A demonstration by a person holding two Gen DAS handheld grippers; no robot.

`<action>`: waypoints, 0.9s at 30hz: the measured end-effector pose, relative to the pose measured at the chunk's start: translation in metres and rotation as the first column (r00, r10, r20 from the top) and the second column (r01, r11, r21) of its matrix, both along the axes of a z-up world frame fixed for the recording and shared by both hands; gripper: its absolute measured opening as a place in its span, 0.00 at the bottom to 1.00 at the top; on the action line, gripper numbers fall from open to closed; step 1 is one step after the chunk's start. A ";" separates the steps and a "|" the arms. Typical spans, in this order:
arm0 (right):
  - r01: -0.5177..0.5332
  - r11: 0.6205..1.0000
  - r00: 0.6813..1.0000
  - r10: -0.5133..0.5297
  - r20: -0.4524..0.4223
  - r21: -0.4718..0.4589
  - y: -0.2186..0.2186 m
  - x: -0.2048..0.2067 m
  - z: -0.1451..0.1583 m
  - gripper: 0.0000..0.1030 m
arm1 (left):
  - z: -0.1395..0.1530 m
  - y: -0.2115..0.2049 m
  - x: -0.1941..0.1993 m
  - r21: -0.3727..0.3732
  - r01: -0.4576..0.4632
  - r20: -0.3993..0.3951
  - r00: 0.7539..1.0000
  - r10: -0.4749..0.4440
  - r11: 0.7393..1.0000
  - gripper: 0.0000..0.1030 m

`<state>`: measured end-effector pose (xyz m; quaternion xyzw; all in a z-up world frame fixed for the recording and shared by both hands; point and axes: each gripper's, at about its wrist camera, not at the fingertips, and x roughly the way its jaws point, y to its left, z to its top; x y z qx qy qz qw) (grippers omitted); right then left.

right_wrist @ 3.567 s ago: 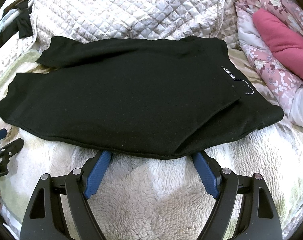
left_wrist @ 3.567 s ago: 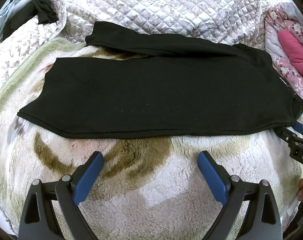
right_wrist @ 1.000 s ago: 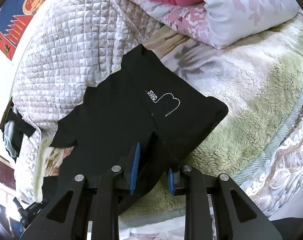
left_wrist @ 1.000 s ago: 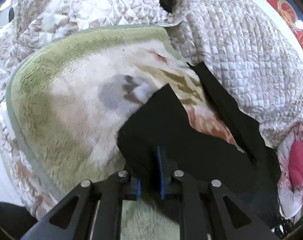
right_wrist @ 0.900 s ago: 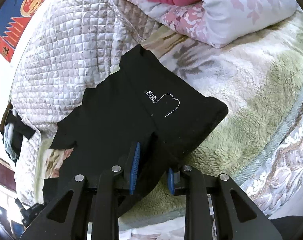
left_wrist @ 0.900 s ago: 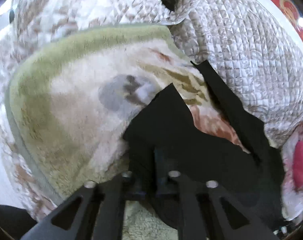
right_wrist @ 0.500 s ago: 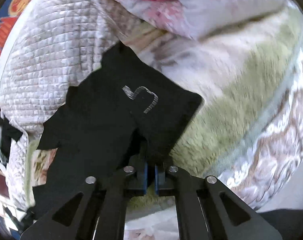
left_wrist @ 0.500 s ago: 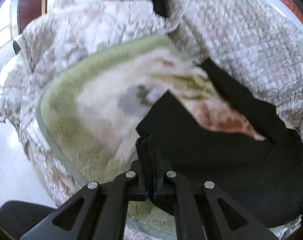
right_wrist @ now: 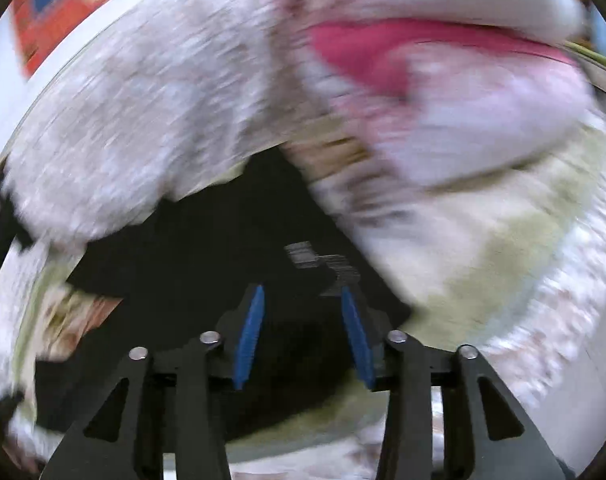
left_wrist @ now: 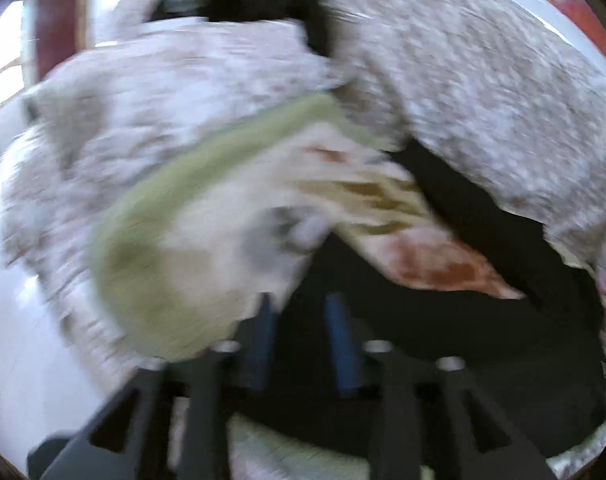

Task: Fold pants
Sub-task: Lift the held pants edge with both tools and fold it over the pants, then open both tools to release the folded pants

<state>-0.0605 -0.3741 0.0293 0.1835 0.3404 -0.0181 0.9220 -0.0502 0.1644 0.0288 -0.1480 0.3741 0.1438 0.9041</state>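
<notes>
Pants (left_wrist: 443,320) lie black and spread across the fleece blanket (left_wrist: 191,240) on the bed, one edge running up toward the quilted cover (left_wrist: 483,92); from the right wrist view the same pants (right_wrist: 207,264) fill the space ahead of the tool, with a pale stitched mark on the cloth just beyond the fingertips. Both views are smeared by motion, so edges are hard to read.

The left tool (left_wrist: 299,320) has its jaws opening, about half apart, with dark cloth lying between the blue pads; whether the pads touch the cloth I cannot tell. The right tool (right_wrist: 303,320) is likewise opening, about half apart, with black cloth under and between its fingers and no visible pinch.

Judging from this, the risk is a fold that will not stay. Cloth could cling to a rubber pad and be dragged out of line, or the fleece could catch the hem and bunch it. A pink pillow (right_wrist: 443,92) lies near the right end, so a wide swing could snag it.
</notes>
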 end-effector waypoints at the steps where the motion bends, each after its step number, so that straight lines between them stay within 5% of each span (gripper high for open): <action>1: -0.052 0.999 0.999 0.052 0.000 -0.012 0.011 0.012 0.003 0.42 | -0.002 0.001 0.010 -0.001 0.028 -0.008 1.000 -0.028 1.000 0.56; 7: -0.227 0.971 0.974 0.225 -0.037 -0.074 0.056 0.066 0.001 0.43 | -0.035 0.003 0.074 0.081 0.126 -0.159 0.981 -0.112 0.989 0.56; 8: -0.229 0.971 0.973 0.226 -0.041 -0.072 0.058 0.068 -0.004 0.43 | -0.038 0.002 0.078 0.102 0.125 -0.173 0.979 -0.106 0.987 0.50; 11: -0.232 0.970 0.972 0.229 -0.052 -0.071 0.061 0.072 -0.019 0.43 | -0.034 0.000 0.074 0.149 0.080 -0.120 0.991 -0.062 0.986 0.09; 13: -0.216 0.974 0.974 0.210 -0.088 -0.062 0.057 0.075 -0.030 0.43 | -0.026 0.002 0.070 0.211 0.032 -0.074 0.997 -0.017 0.977 0.06; 16: -0.202 0.979 0.975 0.197 -0.106 -0.038 0.050 0.075 -0.035 0.43 | -0.022 0.011 0.069 0.214 0.013 -0.044 0.999 -0.004 0.977 0.06; 22: -0.126 0.983 0.987 0.112 -0.114 -0.132 0.043 0.072 -0.035 0.43 | -0.021 0.006 0.069 0.203 -0.014 -0.040 0.999 0.023 0.979 0.07; 27: -0.092 0.985 0.980 0.064 -0.186 -0.143 0.031 0.077 -0.049 0.43 | -0.007 -0.027 0.060 0.165 0.096 0.029 0.994 -0.103 0.982 0.40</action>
